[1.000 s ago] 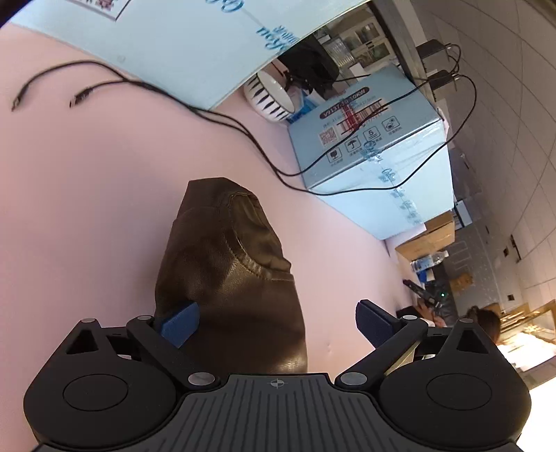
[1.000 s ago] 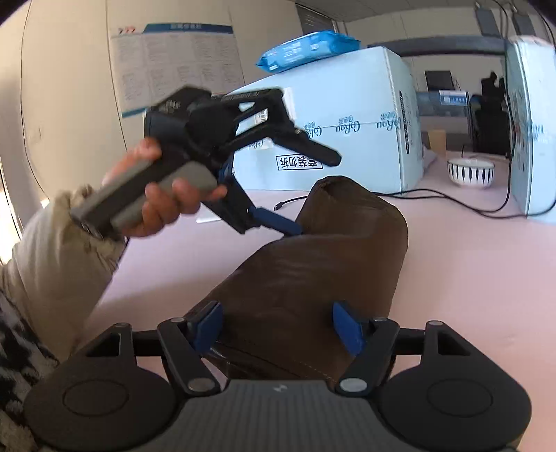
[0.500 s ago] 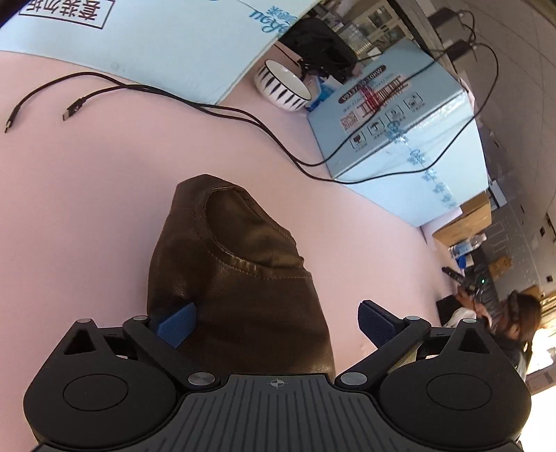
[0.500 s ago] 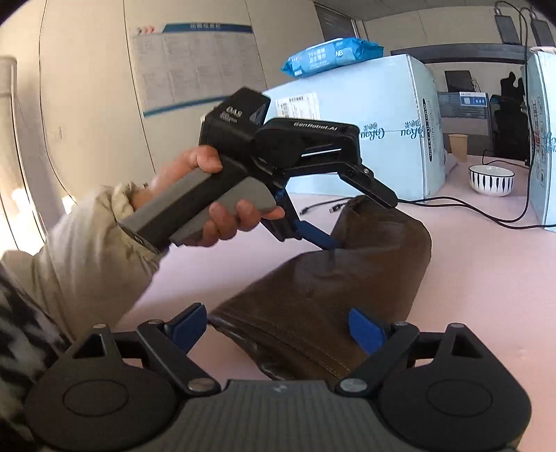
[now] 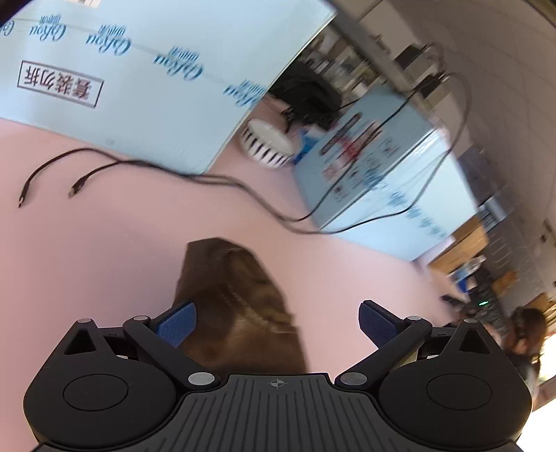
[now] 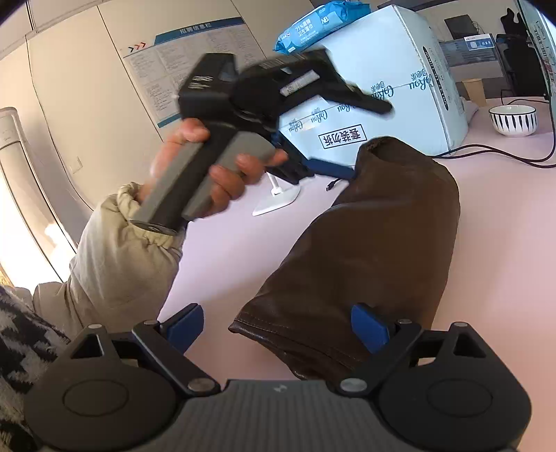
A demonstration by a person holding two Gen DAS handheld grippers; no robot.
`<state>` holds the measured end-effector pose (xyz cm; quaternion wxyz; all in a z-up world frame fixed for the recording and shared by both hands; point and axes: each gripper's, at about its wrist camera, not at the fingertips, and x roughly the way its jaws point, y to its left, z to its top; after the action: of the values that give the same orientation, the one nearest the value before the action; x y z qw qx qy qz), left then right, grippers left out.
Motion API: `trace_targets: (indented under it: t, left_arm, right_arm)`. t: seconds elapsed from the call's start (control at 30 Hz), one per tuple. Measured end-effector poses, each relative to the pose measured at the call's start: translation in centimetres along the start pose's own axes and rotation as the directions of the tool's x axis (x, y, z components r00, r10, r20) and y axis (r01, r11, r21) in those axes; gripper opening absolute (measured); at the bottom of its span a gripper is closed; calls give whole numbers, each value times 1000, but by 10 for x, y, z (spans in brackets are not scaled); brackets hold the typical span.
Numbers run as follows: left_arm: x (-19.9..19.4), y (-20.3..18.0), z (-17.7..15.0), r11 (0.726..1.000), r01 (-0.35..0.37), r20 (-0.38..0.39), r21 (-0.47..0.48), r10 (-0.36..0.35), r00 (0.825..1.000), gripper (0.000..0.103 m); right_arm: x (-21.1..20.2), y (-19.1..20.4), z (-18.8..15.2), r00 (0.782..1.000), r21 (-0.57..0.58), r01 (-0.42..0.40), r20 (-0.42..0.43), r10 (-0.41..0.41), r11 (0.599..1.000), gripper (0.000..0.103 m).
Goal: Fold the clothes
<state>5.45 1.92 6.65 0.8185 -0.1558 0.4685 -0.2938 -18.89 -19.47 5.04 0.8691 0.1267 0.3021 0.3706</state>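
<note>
A folded brown leather garment lies on the pink table. Its stitched hem sits between the jaws of my right gripper, which are opening. The left pad stands off the hem and the right pad is at its edge. In the left wrist view the garment is blurred, below my open left gripper, whose left pad is over the garment's left edge. From the right wrist view, a hand in a beige sleeve holds the left gripper above the garment's far end, jaws wide.
Two light blue cartons stand at the back, with a striped bowl between them. Black cables trail across the table. A wipes pack tops one carton. A white stand is beside the garment. A person sits far right.
My right jaws have spread wider and come off the hem's left side. The left gripper has lifted away from the garment's far end and tilted upward.
</note>
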Motion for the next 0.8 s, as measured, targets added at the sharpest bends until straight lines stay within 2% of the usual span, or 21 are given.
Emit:
trace_targets:
  t: [0.07,0.13,0.2,0.3,0.37,0.43,0.5,0.57,0.6,0.7,0.8]
  left_arm:
    - [30,15,-1,997,-74,-80,-32,71,994,103]
    - [27,21,0,997,-50,-59,-63,46,997,102]
    - [4,21,4,995,-52,-10,-81,51,999,102]
    - [-35,18,-2,998,-56,67,-27,58,996,102]
    - [-74,21,-17,999,-35,92,-9,35,995,103]
    - [-89,32,-30,1000,9,64,1,-9,998,103]
    - [-101,47,-49,996,91,-16,24,-90,996,103]
    - [-98,63,-70,984,176,-126,12,-173,977,103]
    - [-94,67,-77,983,185,-154,8,-181,971,103]
    - [-74,71,-90,983,183,-195,1,-179,964,103]
    - [-57,68,-86,974,228,-185,-8,-225,957,103]
  right_arm:
    - [1,1,1,1000,-9,9,9,-9,1000,94]
    - [-4,2,0,1000,-8,0,31,0,1000,94]
    - [-15,0,3,998,-26,-15,61,17,1000,94]
    - [-55,-13,14,986,-28,3,170,2,1000,97]
    - [-72,-29,16,980,45,16,197,-25,999,98]
    - [-85,-52,16,978,150,20,204,-51,988,98]
    - [-90,-77,14,979,264,24,190,-76,964,98]
    - [-83,-99,11,985,363,41,144,-99,931,98]
    - [-76,-108,10,989,407,41,115,-96,913,98]
    - [-45,-129,13,999,494,22,32,-43,869,97]
    - [-22,-130,25,999,501,42,8,-53,864,98]
